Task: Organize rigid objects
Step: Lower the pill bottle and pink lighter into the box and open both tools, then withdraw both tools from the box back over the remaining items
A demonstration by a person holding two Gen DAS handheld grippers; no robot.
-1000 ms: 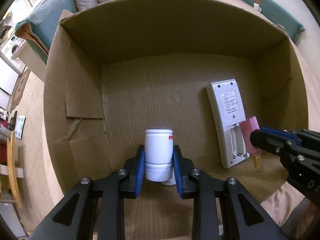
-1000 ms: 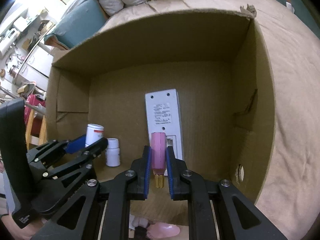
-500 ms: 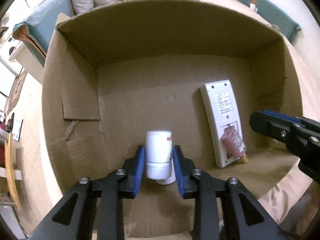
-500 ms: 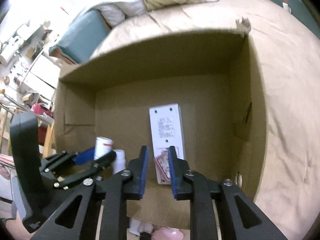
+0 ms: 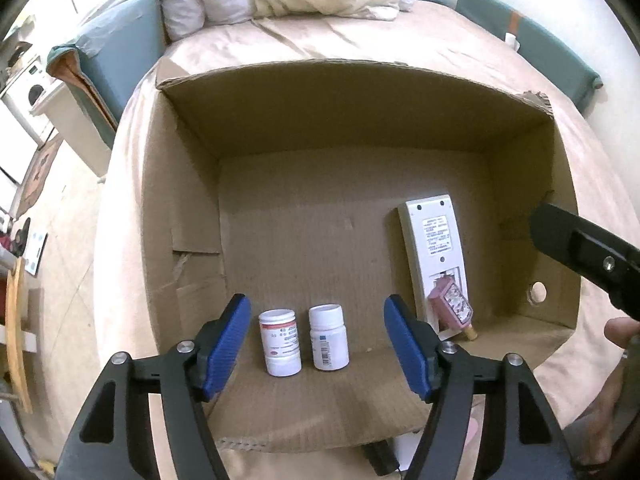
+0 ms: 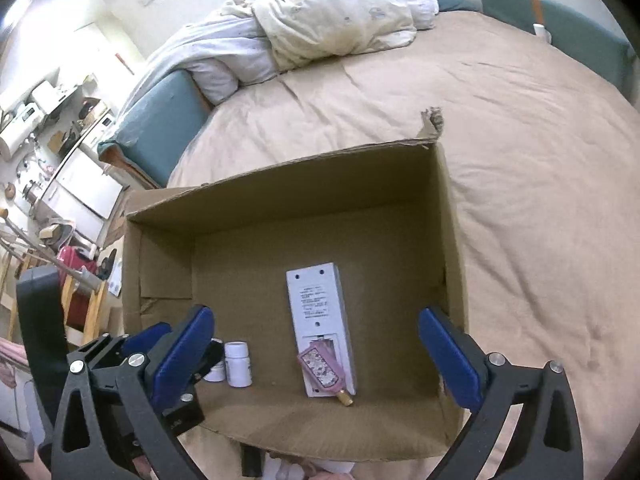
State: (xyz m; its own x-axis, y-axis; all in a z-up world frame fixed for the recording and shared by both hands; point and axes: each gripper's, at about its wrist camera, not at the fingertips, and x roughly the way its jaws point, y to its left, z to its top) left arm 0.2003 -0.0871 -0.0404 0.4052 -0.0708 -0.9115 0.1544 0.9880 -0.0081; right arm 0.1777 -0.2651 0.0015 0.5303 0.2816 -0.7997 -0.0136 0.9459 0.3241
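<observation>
Standing in corrugated cardboard box [image 5: 192, 184]: two cylindrical plastic bottles [image 5: 304, 340].

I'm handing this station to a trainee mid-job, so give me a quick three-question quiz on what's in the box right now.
1. True or false: the two white pill bottles stand upright, side by side, on the floor of the cardboard box.
2. Where does the pink bottle lie? A) on the bedsheet outside the box B) on the near end of the white remote C) between the two pill bottles
3. Fill in: the left gripper and the right gripper, jaws opening, each hold ____.

Key: 1 true; 2 B; 3 nothing: no pad touches any object.
</observation>
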